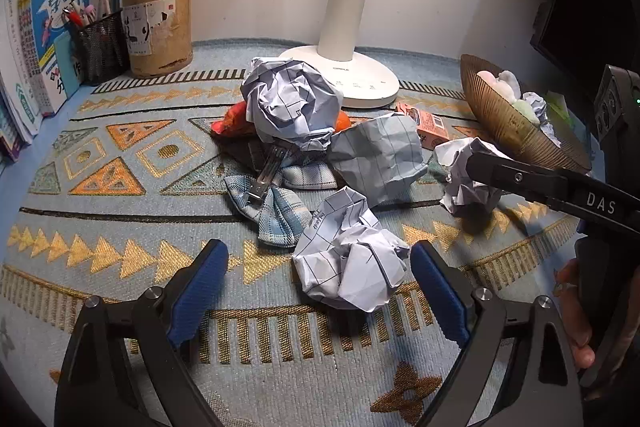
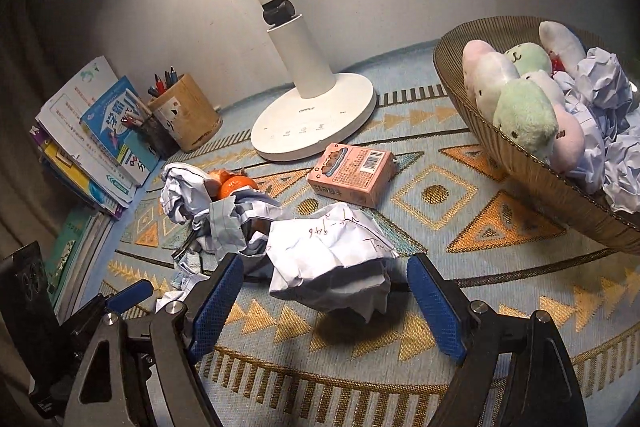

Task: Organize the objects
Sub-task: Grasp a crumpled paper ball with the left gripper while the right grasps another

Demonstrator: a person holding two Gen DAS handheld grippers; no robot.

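At the bottom of the left wrist view, the left gripper stands with its blue-padded jaws wide apart, and a crumpled ball of lined white paper lies on the patterned mat between them, nearer the right pad; whether that pad touches it cannot be told. In the right wrist view the right gripper is likewise spread, its jaws flanking a second paper wad with handwriting on its creased top, neither pad clearly touching it. This wad looks loosely crushed, its underside in shadow. Beyond, in the middle of the left view, a plaid fabric bow with a metal clip lies under a flatter, greyish crumpled sheet and a large paper ball, which hide most of an orange fruit and a red-orange wrapper-like thing, hard to identify. A pink carton lies flat in the centre of the right view. At the right, a ribbed brown basket, cut off by the frame edge, holds pastel plush toys and more crumpled paper. Farther back stand the white lamp base, its head out of frame, a wooden pen cup, a mesh pen holder and books at the upper left, their titles partly cut off.
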